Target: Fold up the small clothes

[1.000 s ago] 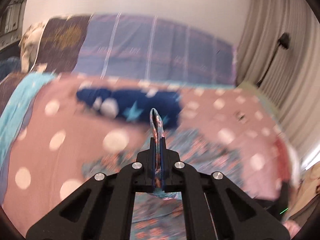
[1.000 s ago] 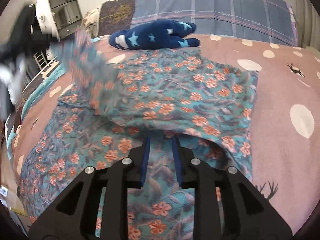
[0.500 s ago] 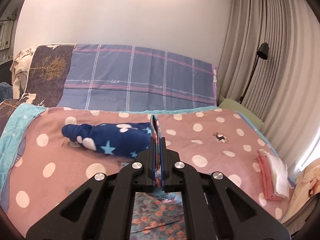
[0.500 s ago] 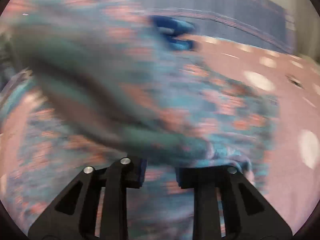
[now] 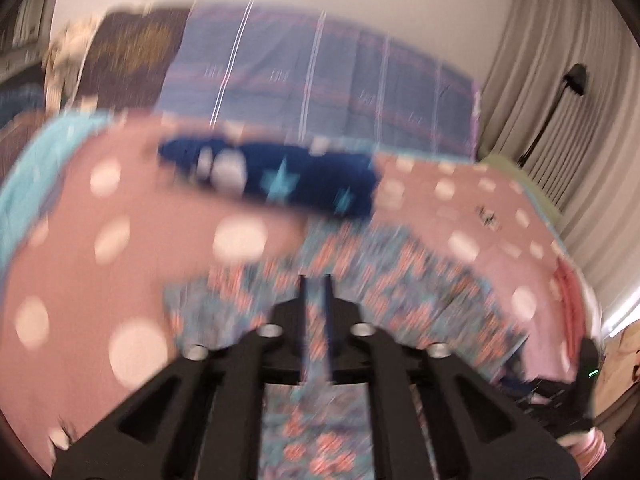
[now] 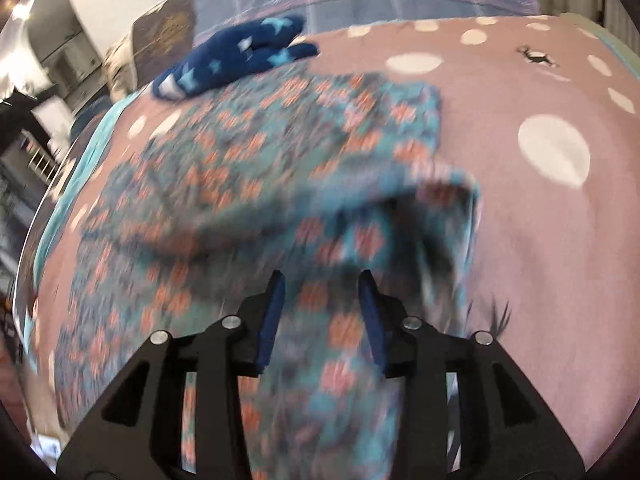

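left gripper [image 5: 316, 280]: my jaws sit narrow; too blurry to tell if they pinch cloth
right gripper [image 6: 322, 280]: wide apart, gripping nothing
floral garment [image 6: 256, 168]: mid-frame on the dotted bedspread [image 6: 552, 208], 1 edge flopped over
star-print garment [image 6: 236, 60]: upper left, bunched

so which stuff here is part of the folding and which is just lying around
Part of the job:
- floral garment, spread on the bed
- left gripper, slightly open over it
- right gripper, open over it

Just lying about:
- navy star-print bundle
- polka-dot bedspread
- folded pink and white cloth
- floor lamp
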A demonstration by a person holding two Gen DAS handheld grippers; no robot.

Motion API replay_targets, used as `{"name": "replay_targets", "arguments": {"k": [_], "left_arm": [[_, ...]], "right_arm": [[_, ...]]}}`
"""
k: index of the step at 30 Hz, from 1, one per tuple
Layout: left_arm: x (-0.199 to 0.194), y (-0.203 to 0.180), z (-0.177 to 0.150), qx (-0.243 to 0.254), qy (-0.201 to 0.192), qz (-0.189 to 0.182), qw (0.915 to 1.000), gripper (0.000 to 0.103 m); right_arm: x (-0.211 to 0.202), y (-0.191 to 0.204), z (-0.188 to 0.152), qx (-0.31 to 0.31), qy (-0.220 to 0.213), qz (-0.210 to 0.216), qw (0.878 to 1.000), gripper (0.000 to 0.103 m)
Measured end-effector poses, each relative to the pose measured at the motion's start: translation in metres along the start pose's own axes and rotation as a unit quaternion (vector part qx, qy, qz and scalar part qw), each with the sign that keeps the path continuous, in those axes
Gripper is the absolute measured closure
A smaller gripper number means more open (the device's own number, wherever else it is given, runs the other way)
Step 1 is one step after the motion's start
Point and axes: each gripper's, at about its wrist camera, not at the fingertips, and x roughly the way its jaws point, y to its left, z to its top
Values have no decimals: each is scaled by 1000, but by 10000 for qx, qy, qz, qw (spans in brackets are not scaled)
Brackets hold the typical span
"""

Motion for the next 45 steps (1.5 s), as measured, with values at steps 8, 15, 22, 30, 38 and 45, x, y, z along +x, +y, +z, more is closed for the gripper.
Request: {"name": "replay_targets", "arguments": {"k": [8, 15, 22, 30, 38, 45], "left_arm": [[83, 7, -49, -177, 1130, -267, 9931, 67], [42, -23, -29, 98, 393, -469, 9981, 101], [-86, -25, 42, 264, -1359, -446, 9894, 101], [-13, 39, -2, -319, -299, 215, 9988, 101], [26, 61, -25, -276, -121, 1575, 9871, 94], [0, 9, -17, 557, -657, 1431, 9860, 71]], "right_arm": [[-17, 5, -16, -205, -46, 111, 9997, 64], [-27, 5, -13, -242, -270, 123, 9993, 63], [-27, 10, 2, -389, -420, 406, 9975, 62], [5, 42, 7, -567, -68, 692, 9960, 62], [21, 44, 9, -495, 10, 633, 9968, 63], [25, 44, 10, -613, -70, 447, 9971, 71]]}}
